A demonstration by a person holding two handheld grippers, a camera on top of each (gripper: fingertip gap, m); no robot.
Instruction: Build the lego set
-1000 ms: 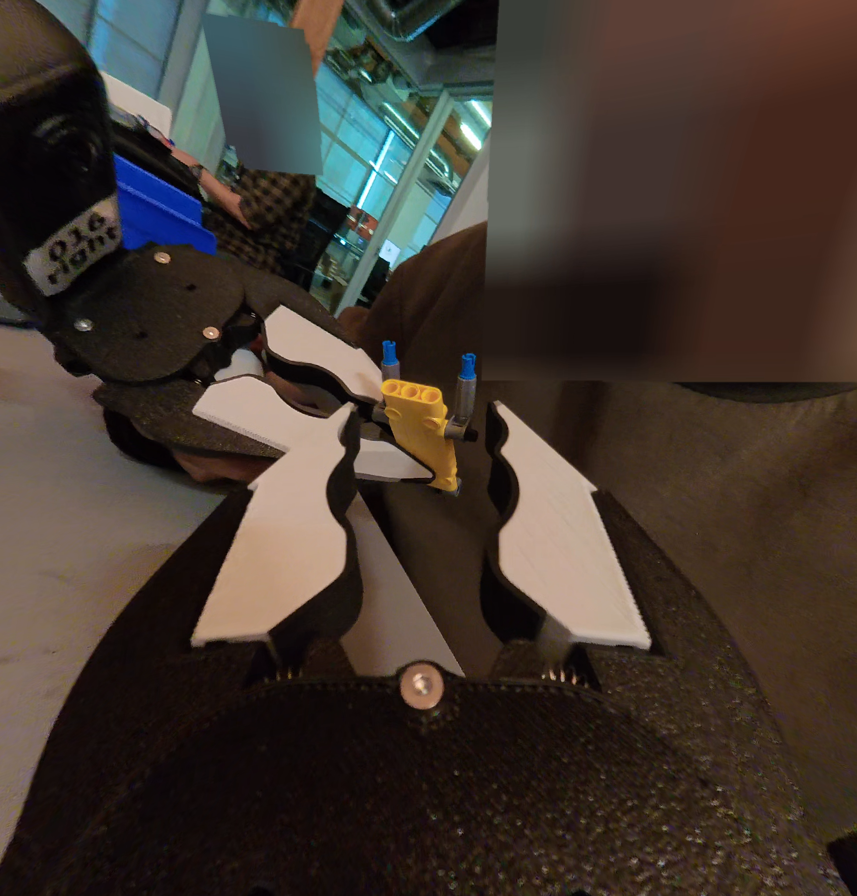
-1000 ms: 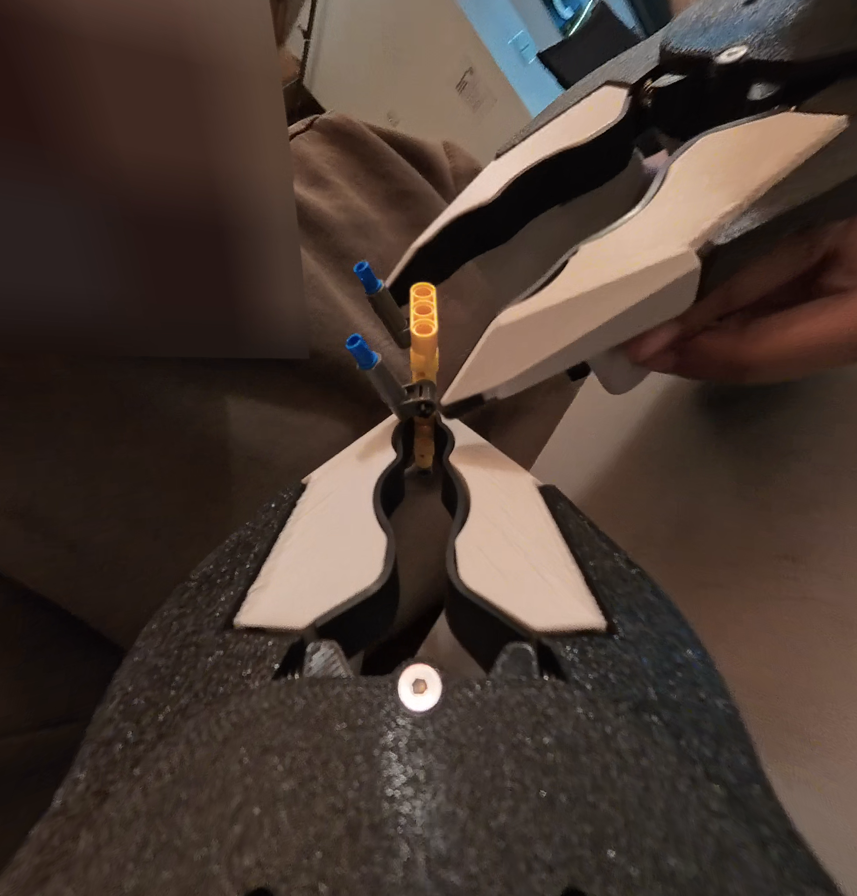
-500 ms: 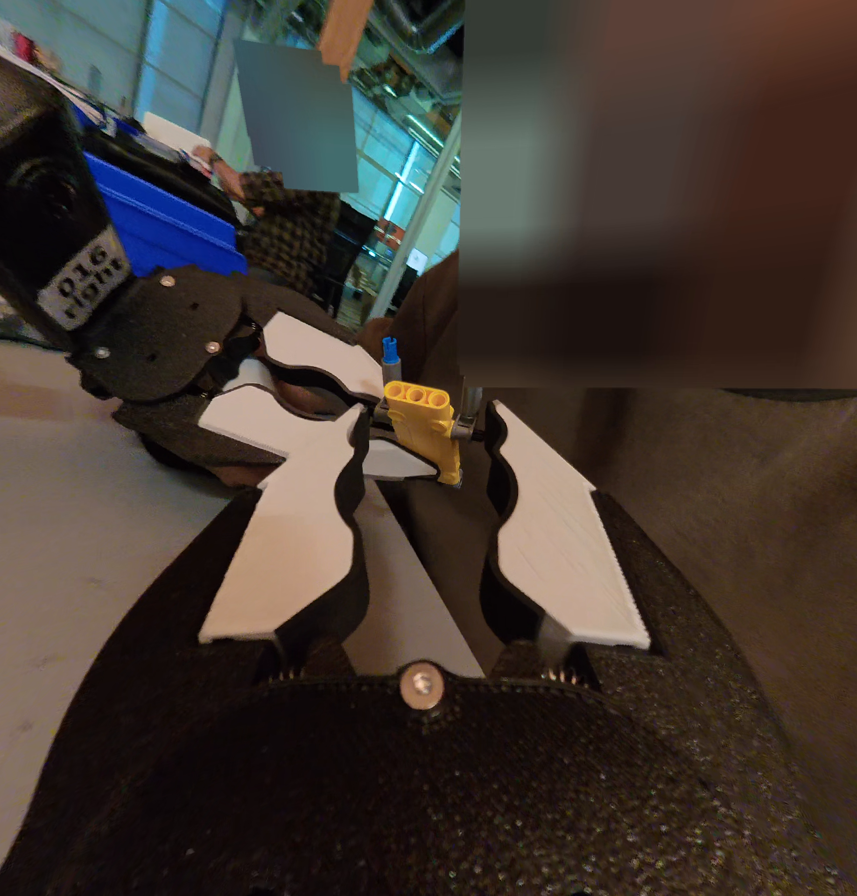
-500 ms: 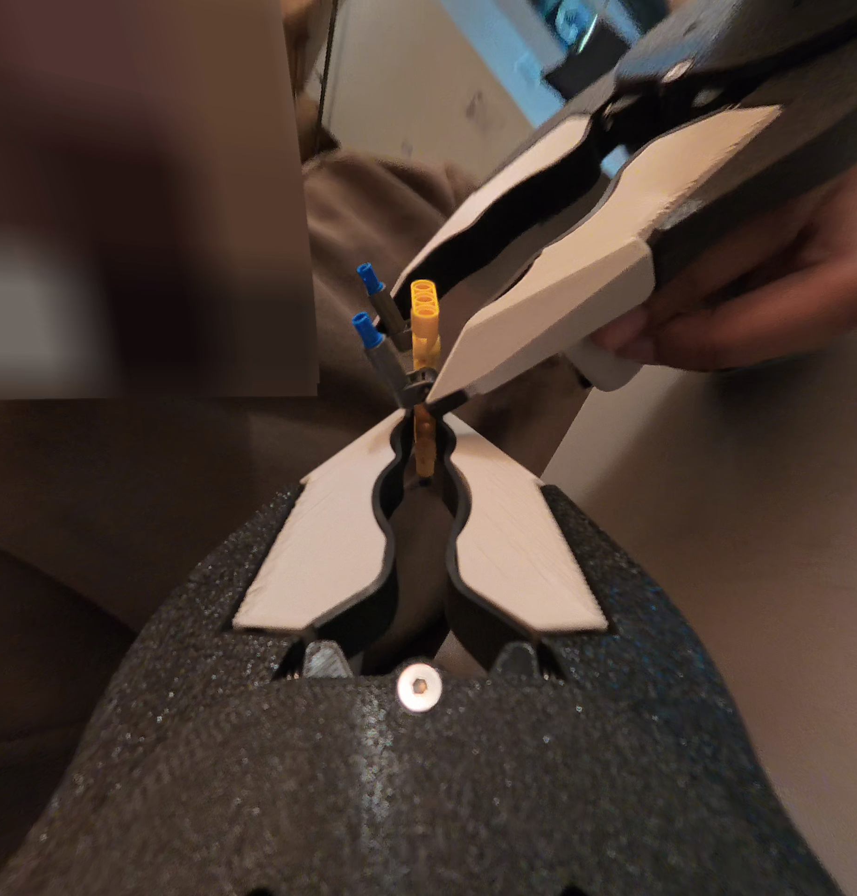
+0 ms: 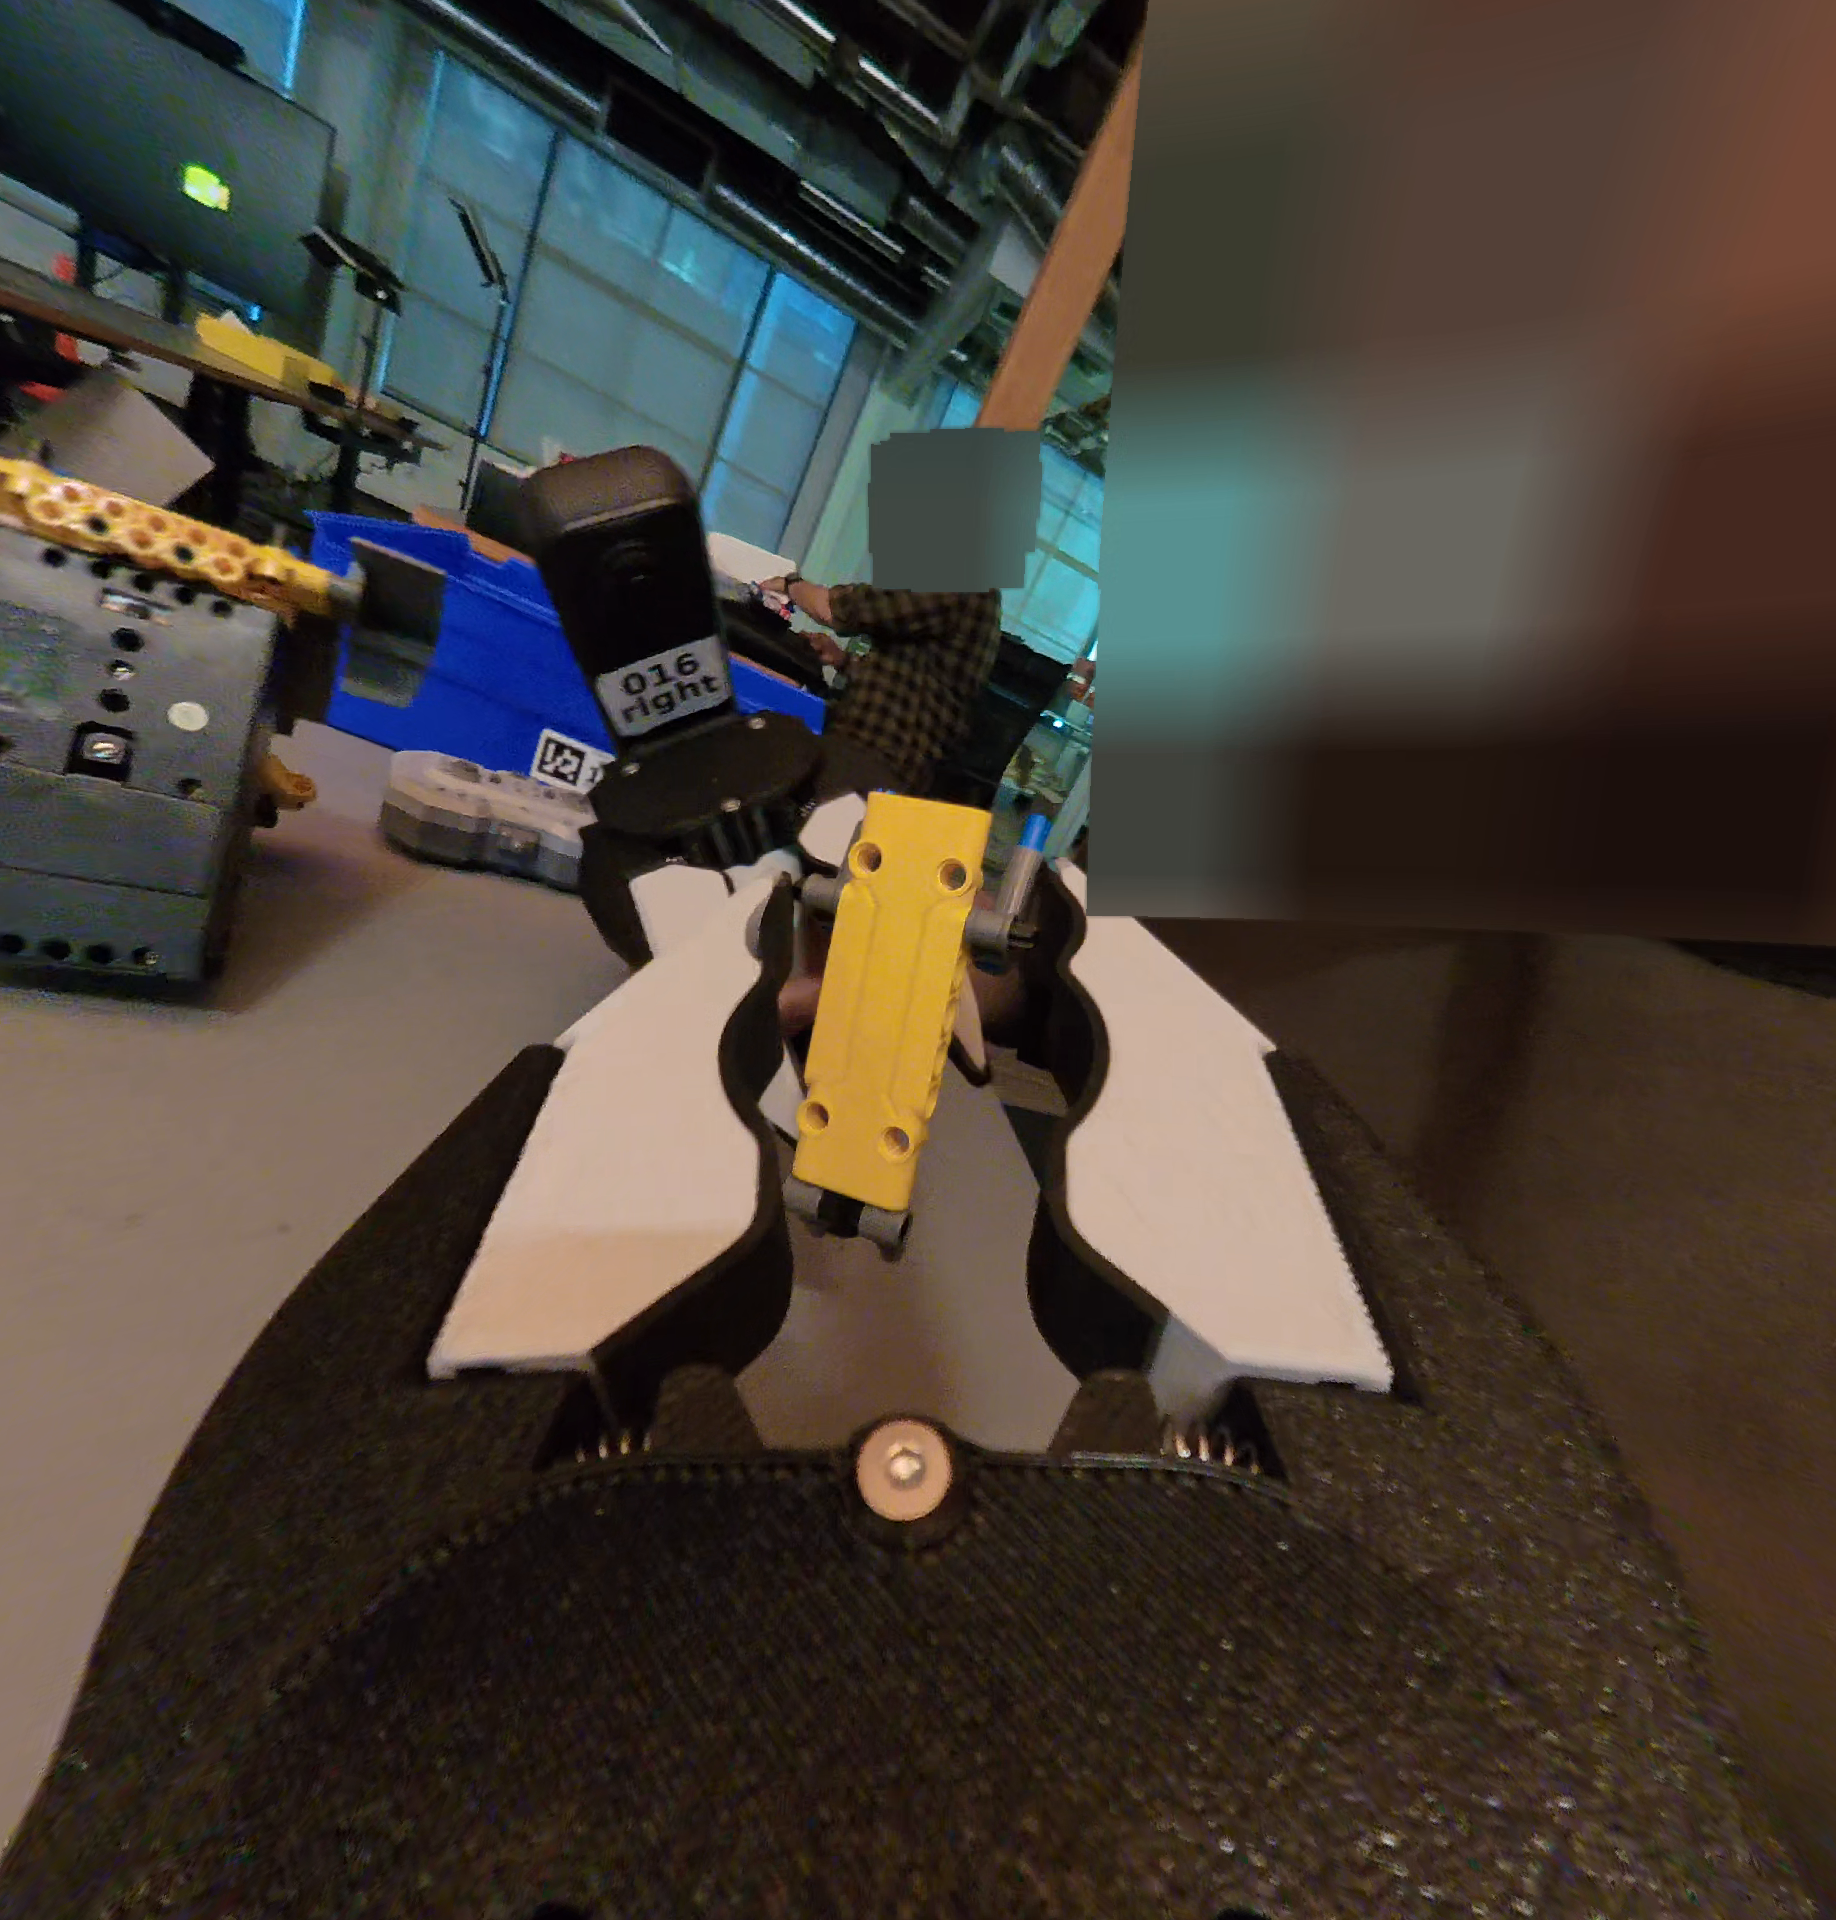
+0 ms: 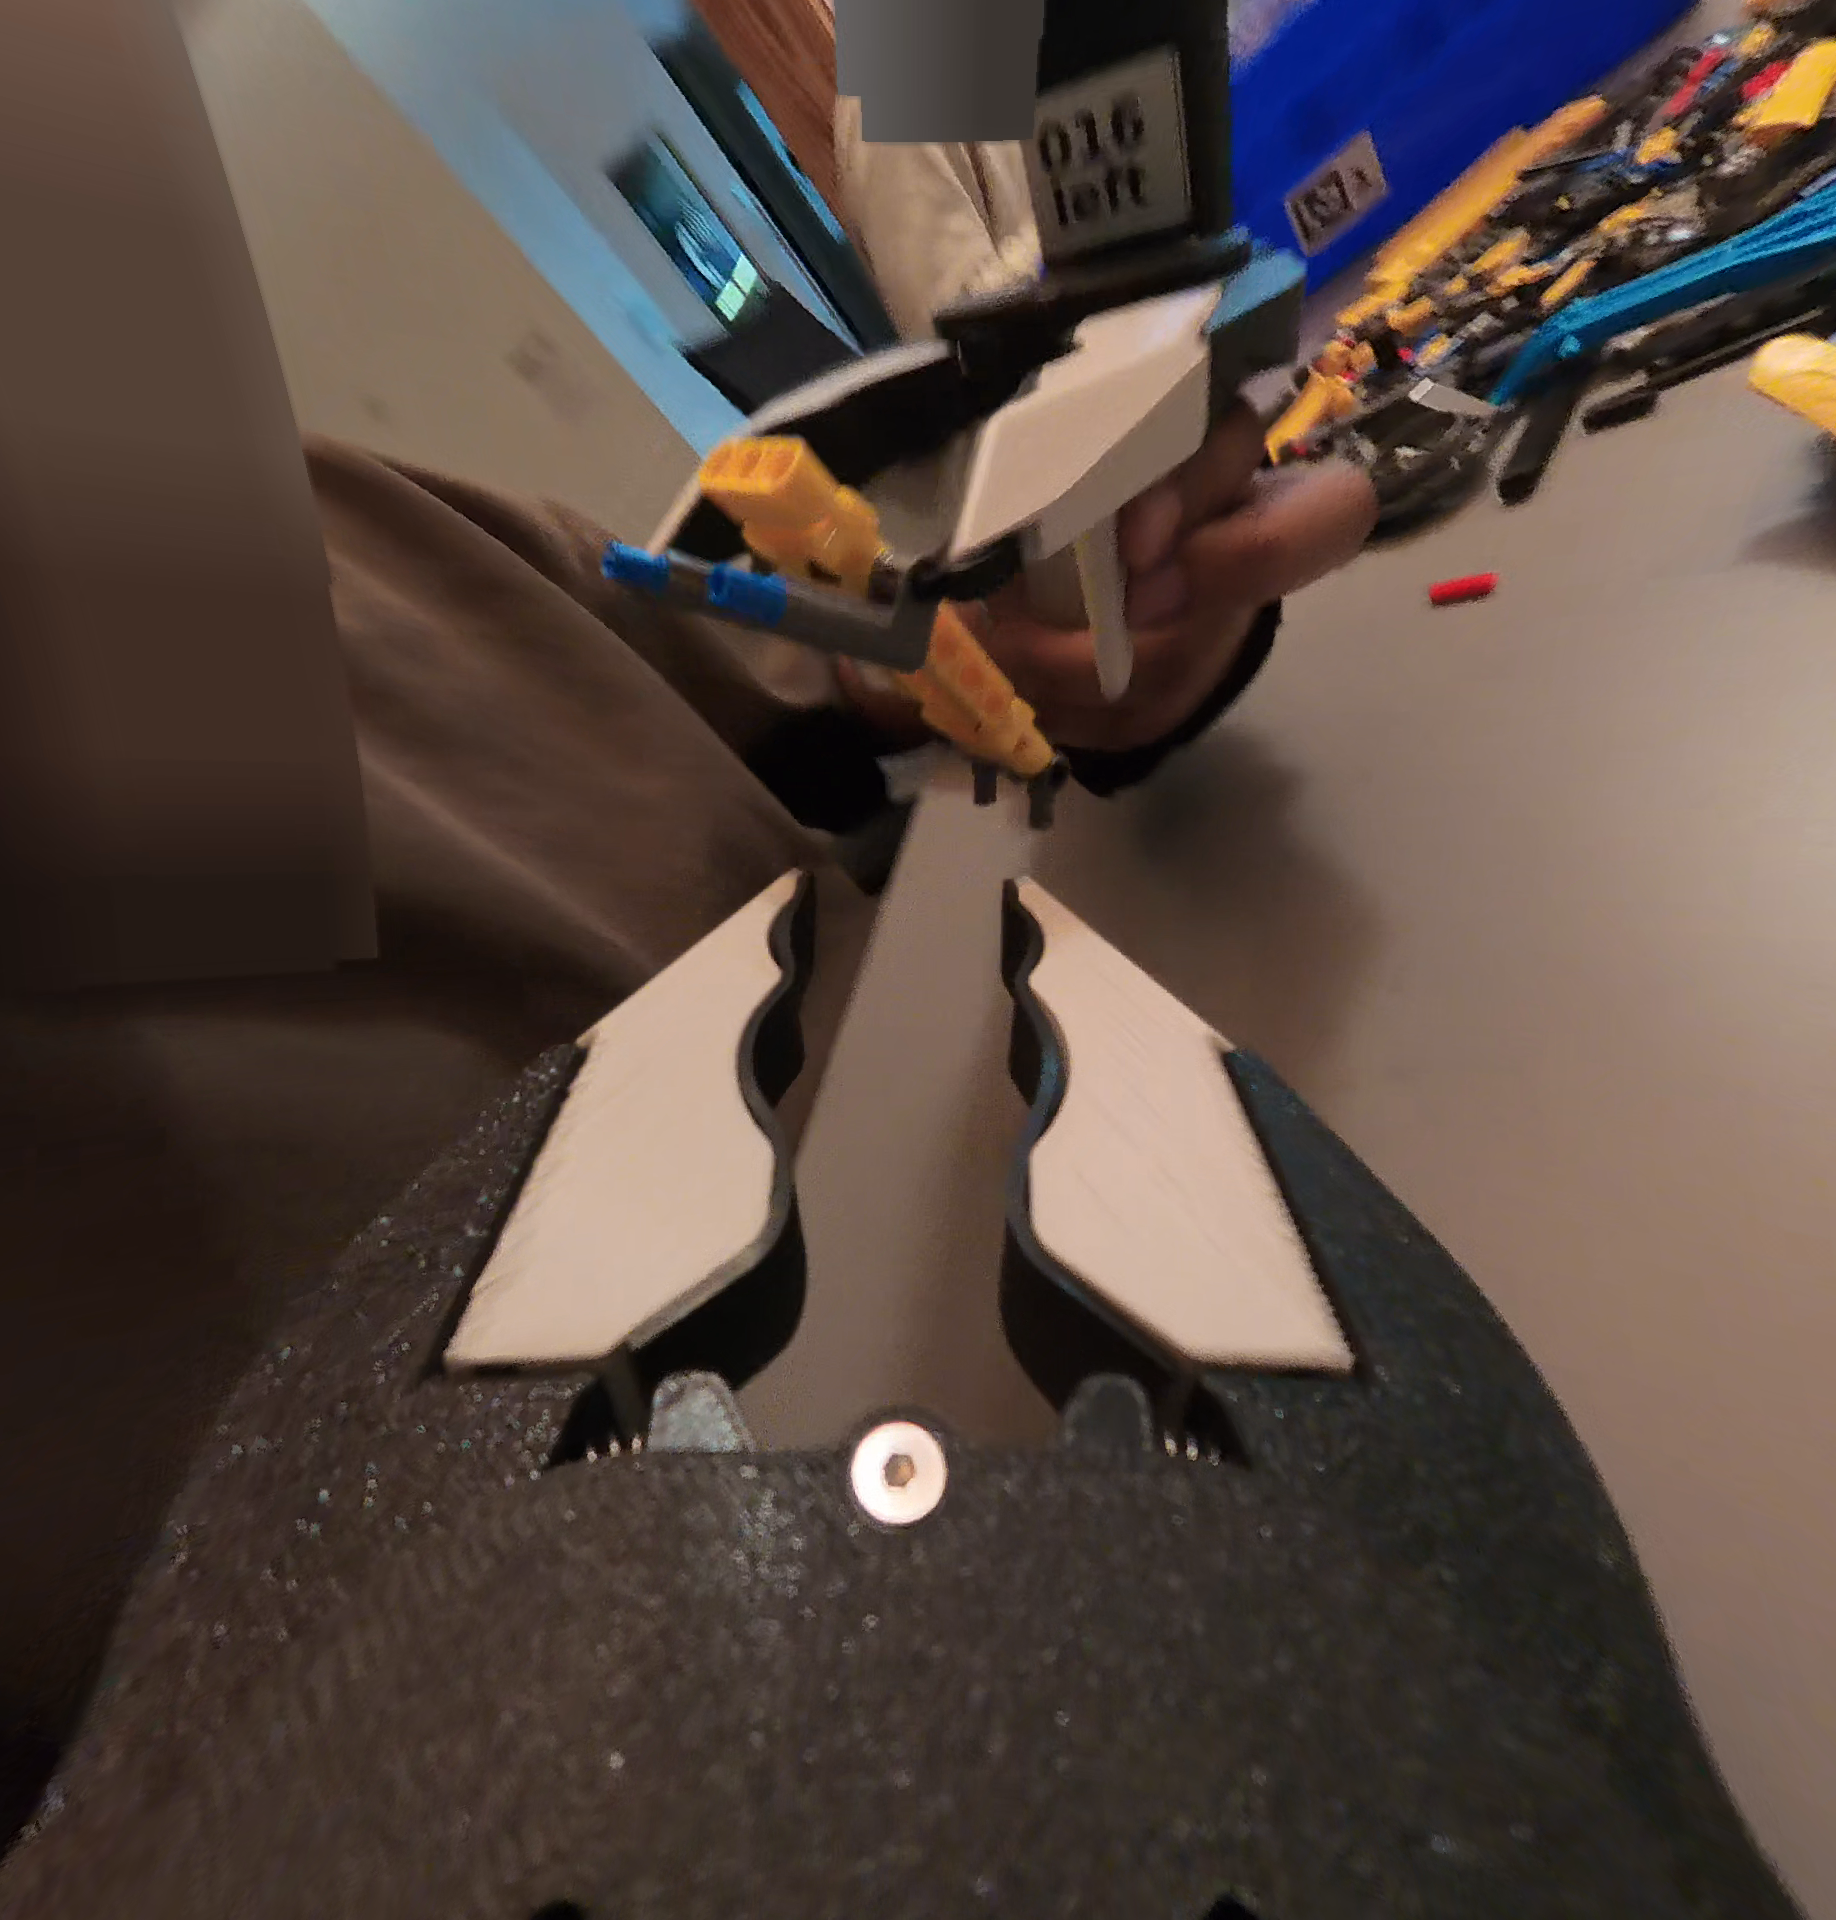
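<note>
Evidently left gripper (image 5: 919, 914) seems clamped on yellow brick piece (image 5: 886, 1023); right gripper (image 6: 906, 899) gapes, empty.

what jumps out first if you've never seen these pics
A yellow plastic building-block piece with grey pins tipped in blue sits between the left tongs. The right tongs are open and empty just before it. Behind, a heap of yellow and blue building parts lies on the table.

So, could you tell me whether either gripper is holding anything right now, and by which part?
The left gripper holds the yellow beam assembly, its fingertips pinching the grey cross-pins at the far end. The right gripper is open and empty.
</note>
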